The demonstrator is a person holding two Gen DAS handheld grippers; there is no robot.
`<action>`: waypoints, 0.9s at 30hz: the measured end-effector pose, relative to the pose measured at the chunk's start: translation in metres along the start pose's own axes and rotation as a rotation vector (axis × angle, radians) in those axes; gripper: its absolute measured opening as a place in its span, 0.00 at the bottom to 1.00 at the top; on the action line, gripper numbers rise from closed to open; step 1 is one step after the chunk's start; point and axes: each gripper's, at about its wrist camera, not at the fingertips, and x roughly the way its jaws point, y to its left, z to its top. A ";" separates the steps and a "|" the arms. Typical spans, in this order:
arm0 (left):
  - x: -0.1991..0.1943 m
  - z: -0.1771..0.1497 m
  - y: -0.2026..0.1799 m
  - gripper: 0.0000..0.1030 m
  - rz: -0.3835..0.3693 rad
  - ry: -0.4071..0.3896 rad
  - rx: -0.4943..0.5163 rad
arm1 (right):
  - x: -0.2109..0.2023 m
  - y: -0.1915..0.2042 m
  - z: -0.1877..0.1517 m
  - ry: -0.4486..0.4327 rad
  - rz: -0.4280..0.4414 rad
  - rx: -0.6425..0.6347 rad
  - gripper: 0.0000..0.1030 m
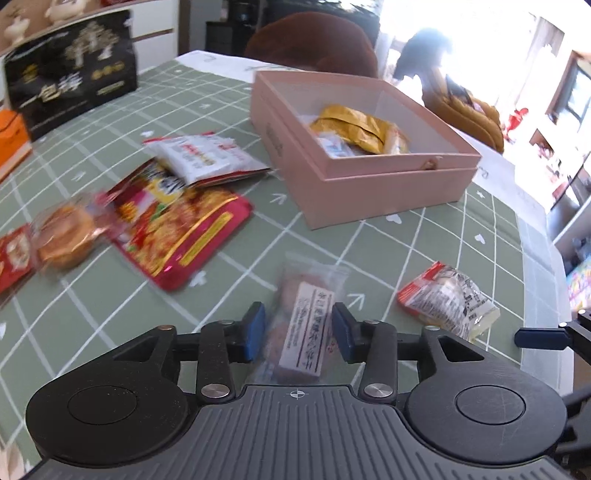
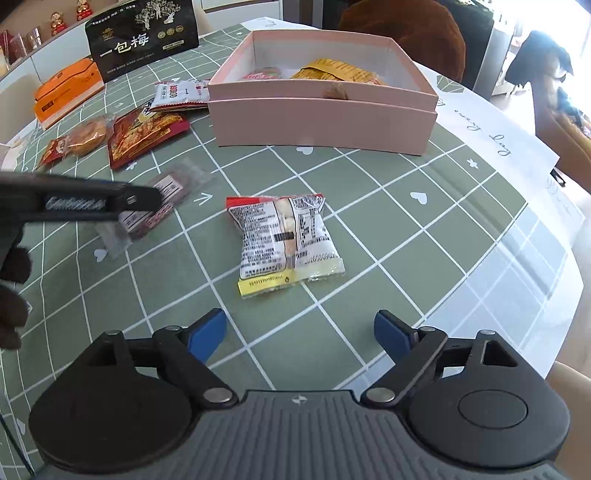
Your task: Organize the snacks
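A clear packet of brown cookies [image 1: 295, 295] lies on the green checked tablecloth [image 1: 424, 236]. My left gripper [image 1: 298, 330] is open above it, one blue pad on each side, neither pressing. From the right wrist view the same gripper's fingers [image 2: 92, 203] hover over that cookie packet [image 2: 177, 181]. A white and red snack packet [image 2: 284, 240] lies ahead of my right gripper [image 2: 300, 334], which is wide open with nothing between its pads. The pink box [image 2: 321, 125] stands beyond, holding a yellow packet [image 2: 332, 70] and other snacks.
Left of the box lie a large red spicy-snack bag [image 1: 177, 229], white and red sachets [image 1: 207, 155], a wrapped round pastry [image 1: 64, 236] and a small red packet [image 1: 13, 258]. A black bag [image 2: 142, 35] and an orange box [image 2: 66, 92] stand at the far left. A brown chair [image 1: 314, 40] is behind the table.
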 end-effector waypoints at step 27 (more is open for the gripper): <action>-0.053 -0.072 -0.024 0.39 0.018 -0.013 -0.192 | 0.015 0.001 0.058 -0.019 0.021 -0.073 0.81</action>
